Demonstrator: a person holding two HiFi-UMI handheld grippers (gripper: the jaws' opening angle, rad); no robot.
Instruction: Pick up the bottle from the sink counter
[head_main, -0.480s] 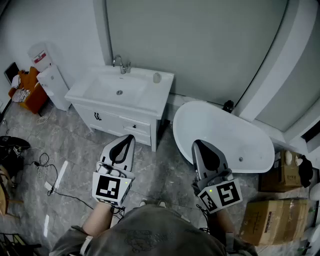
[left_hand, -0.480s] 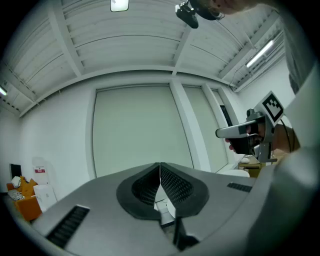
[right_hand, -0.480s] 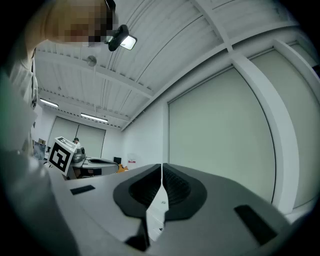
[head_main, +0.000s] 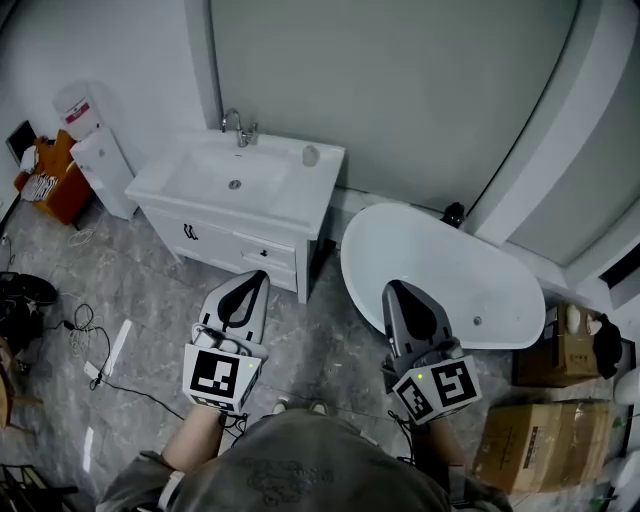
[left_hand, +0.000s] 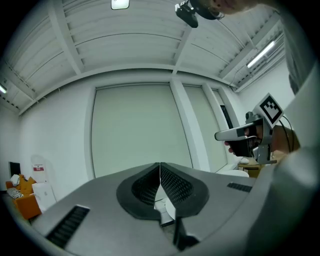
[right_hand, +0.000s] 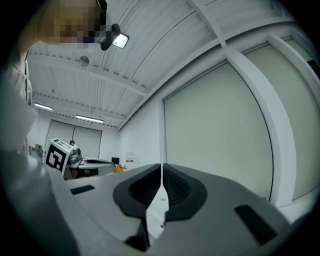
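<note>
Where glossy counter (head_main: 298, 192) lies flat, rounded bottle (head_main: 311, 155) stands.

Head view looks steeply down over the left gripper (head_main: 251, 280) and right gripper (head_main: 396, 289) toward the sink counter (head_main: 300, 196) and bathtub (head_main: 372, 222); each gripper view sits close behind its jaws, angled up, sharing the wall panel (left_hand: 135, 130) and ceiling (left_hand: 125, 55)

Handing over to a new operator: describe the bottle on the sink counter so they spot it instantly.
Find the white vanity left of the bathtub. On its countertop, right of the basin near the back edge, stands a small pale bottle. It is the only loose item there; the faucet is fixed behind the basin.
</note>
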